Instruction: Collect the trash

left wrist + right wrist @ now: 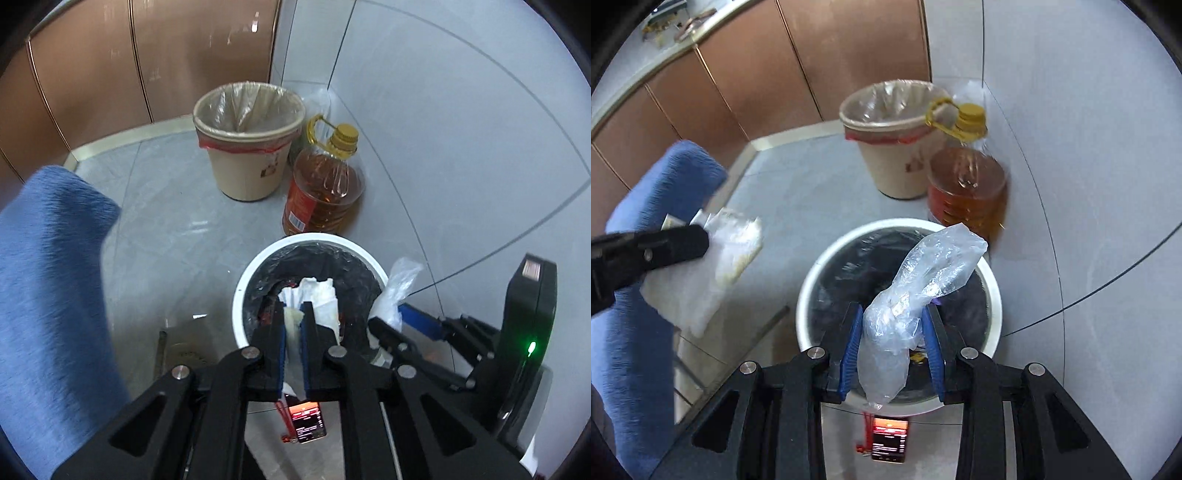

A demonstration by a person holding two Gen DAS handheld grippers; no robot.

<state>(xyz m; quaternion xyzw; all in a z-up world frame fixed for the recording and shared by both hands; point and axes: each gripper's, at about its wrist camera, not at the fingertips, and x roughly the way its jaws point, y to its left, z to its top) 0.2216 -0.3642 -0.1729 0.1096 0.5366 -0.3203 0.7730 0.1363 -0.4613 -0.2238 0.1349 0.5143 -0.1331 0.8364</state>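
left wrist view looks down past the left gripper [294,314], its blue-padded fingers [282,339] pinching a crumpled white tissue [320,295] right over a white bin [255,273] lined with a black bag. the tissue pokes up between the pads and hangs over the bin's mouth. off to the right, the right gripper [384,325] comes in low with a clear plastic bag [397,286] clamped at its tip, close to the bin's rim.

right wrist view now: the right gripper [892,314] has its fingers [853,339] closed around that scrunched clear plastic bag [916,291], the bag standing up between the blue pads and sitting above the white bin [820,266]. on the left edge the left gripper [698,236] shows side-on, with the white tissue [735,247] drooping from it, beside the bin rather than over it from this angle.

floor is pale grey glossy tile [166,206], throwing back light. beyond the white bin stands a beige bin [247,162] with a clear liner folded over its rim and a red band, and just beside it a big bottle of amber cooking oil [325,184] with a yellow cap and handle. both sit in a corner where brown cabinet doors [110,66] with thin gold trim meet a pale grey tiled wall [443,110]. a blue fuzzy cloth [48,277] fills the left side. under the gripper, a small lit phone screen [308,422] glows red.
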